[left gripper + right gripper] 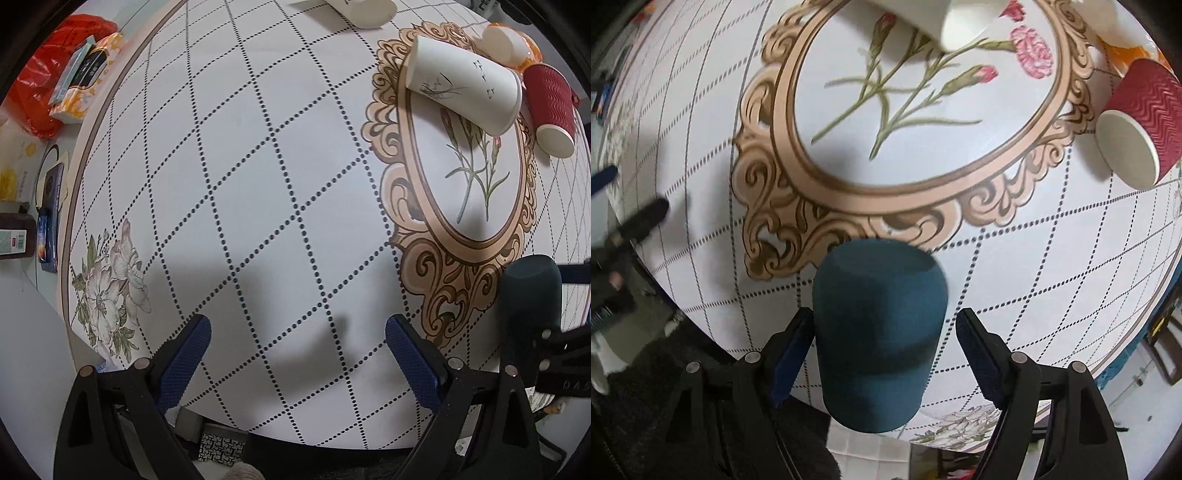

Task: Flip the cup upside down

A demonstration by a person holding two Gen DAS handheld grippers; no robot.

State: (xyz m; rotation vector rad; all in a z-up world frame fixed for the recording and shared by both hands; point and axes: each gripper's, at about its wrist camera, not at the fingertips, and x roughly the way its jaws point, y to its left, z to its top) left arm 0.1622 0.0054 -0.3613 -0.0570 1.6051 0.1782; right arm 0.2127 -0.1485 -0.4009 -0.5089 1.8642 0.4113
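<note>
Two blue-padded fingers of the left gripper (297, 345) are held apart over bare tablecloth, nothing between them, the dark teal matte cylindrical cup (530, 295) seen off to their right. In the right view, the right gripper (882, 354) is spread around that cup (879, 332), closed end up; the left pad seems to touch, the right stands clear, so release is judged.

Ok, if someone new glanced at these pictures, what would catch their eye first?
Probably the dark teal cup, bottom up between the right gripper fingers, whose jaws look open around it. Next, the ornate gold frame with pink flowers printed on the tablecloth, then the red ribbed cup lying beside a white cup.
</note>
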